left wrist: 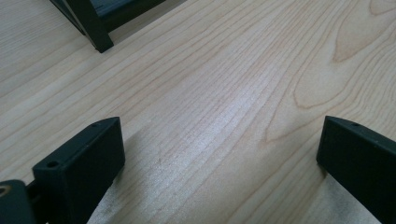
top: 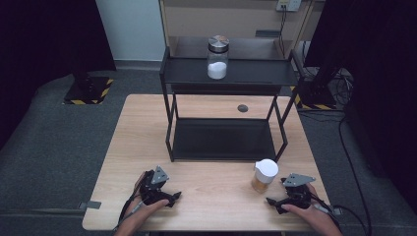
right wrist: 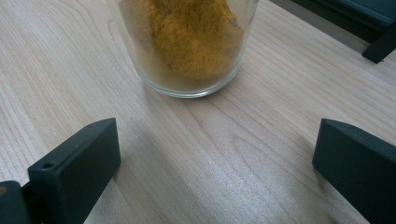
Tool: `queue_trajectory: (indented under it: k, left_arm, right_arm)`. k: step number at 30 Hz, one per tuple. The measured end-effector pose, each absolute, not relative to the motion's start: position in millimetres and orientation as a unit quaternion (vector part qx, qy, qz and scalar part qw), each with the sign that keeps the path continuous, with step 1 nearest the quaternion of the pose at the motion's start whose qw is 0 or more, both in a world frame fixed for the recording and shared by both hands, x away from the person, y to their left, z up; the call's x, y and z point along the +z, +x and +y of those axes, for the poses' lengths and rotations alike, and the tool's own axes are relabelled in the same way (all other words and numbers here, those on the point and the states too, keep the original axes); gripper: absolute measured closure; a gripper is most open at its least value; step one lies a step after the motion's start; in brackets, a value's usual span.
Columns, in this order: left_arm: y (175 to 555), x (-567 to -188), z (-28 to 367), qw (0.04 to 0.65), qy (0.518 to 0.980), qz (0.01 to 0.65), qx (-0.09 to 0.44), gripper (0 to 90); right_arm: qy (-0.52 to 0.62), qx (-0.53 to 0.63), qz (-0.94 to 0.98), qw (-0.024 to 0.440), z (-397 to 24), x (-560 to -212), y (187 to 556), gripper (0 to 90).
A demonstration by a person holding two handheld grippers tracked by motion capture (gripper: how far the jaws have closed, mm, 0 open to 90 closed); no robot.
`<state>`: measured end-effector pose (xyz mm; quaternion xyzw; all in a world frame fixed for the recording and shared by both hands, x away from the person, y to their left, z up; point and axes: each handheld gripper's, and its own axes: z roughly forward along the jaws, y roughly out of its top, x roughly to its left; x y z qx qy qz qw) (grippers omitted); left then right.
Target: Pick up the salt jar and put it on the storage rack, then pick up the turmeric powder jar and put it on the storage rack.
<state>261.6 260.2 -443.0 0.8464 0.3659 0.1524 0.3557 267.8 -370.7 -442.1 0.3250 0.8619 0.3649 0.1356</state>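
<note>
Worktop (top: 211, 189), light wood, with a black two-tier rack (top: 226, 73) standing at its far half.

Right gripper (top: 273, 201) rests low at the near right edge, held in a hand (top: 314, 216) that comes in from the bottom. Jaws spread wide, nothing between them. In the right gripper view the two black jaws stand well apart over bare wood, and the jar (right wrist: 187, 42) sits just ahead of them, upright on the worktop, not touched.

The jar (top: 264, 175): clear glass, yellow-brown powder inside, white lid on. It stands near the right front leg of the rack, just beside the right gripper and on its left.

Left gripper (top: 173, 196) lies at the near left of the worktop, well apart from the jar. Jaws open wide and empty; the left gripper view shows plain wood grain between them and a rack leg (left wrist: 95, 28) at upper left.

Second jar (top: 217, 57), metal lid, white powder in the bottom, stands upright on the top shelf of the rack.

Small dark round spot (top: 242, 108) on the worktop behind the rack's lower shelf.
</note>
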Motion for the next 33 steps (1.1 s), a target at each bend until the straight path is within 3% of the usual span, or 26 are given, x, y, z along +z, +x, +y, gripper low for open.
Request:
queue_trajectory:
  k: [33]
  left_arm:
    - [260.5, -442.9, 258.4, 0.354, 0.842, 0.376, 0.154, 0.0]
  right_arm:
    - [0.329, 0.369, 0.858, 0.141, -369.1, -441.9, 261.6, 4.7]
